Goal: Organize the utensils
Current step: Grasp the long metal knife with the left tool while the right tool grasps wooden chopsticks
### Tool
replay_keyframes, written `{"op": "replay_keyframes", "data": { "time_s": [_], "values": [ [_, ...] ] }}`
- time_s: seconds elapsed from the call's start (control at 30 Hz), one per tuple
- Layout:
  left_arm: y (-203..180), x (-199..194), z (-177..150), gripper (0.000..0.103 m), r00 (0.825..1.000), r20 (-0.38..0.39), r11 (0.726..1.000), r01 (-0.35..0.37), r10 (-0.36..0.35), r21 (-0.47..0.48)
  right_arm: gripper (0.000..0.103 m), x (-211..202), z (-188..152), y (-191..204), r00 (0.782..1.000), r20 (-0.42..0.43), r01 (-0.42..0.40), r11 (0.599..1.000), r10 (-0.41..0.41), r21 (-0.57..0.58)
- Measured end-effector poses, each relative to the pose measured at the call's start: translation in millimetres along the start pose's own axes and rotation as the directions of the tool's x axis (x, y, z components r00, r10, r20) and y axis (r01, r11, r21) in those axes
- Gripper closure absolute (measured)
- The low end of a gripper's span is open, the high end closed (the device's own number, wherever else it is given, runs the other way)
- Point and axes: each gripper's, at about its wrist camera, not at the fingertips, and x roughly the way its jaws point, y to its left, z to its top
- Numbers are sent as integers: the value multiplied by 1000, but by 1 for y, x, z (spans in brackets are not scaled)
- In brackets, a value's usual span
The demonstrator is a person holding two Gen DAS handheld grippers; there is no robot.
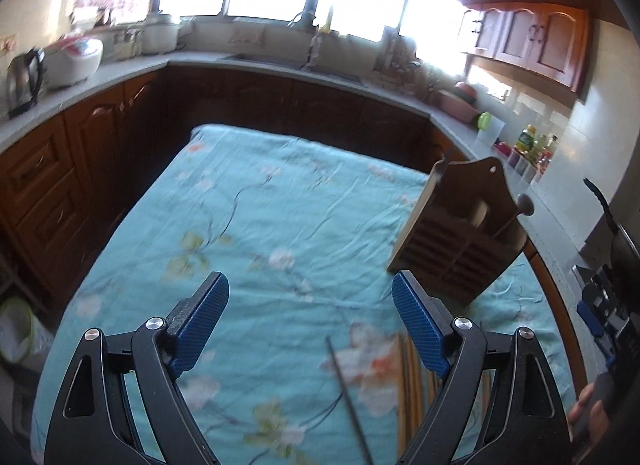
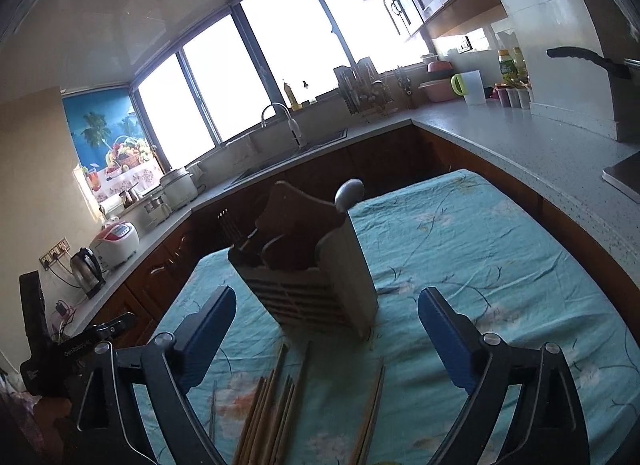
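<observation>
A wooden utensil holder [image 2: 316, 277] stands upright on the teal flowered tablecloth [image 2: 480, 249], with a spoon [image 2: 349, 191] and a fork [image 2: 228, 225] sticking out of it. Several wooden chopsticks [image 2: 272, 401] lie loose on the cloth in front of it, and a pair [image 2: 372, 405] lies a little to their right. My right gripper [image 2: 328, 293] is open just short of the holder, above the chopsticks, holding nothing. My left gripper [image 1: 310, 279] is open and empty over the cloth. The holder [image 1: 460, 241] is to its right, the chopsticks [image 1: 408, 369] lie by its right finger, and a thin dark stick [image 1: 348, 393] lies below.
Dark wood cabinets and a grey counter [image 2: 520, 137] wrap around the table on three sides. On the counter are a sink [image 2: 288, 157], a kettle [image 1: 24, 81], a rice cooker [image 1: 74, 59] and bottles [image 1: 536, 145]. A black pan handle [image 2: 580, 57] juts out at the right.
</observation>
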Motion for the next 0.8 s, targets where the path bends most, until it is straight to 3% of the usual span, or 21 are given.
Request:
{"op": "replay_keyframes", "data": {
  "time_s": [0.13, 0.37, 0.8],
  "values": [
    [17, -6, -18, 17, 999, -43, 999, -4, 2, -45, 9, -7, -20, 0, 999, -32, 10, 1000, -9, 14],
    [27, -4, -40, 17, 994, -100, 999, -37, 33, -36, 9, -6, -45, 7, 996, -88, 19, 1000, -18, 7],
    [13, 15, -48, 18, 984, -179, 1000, -22, 21, -3, 10, 21, -56, 26, 985, -173, 1, 1000, -3, -16]
  ]
}}
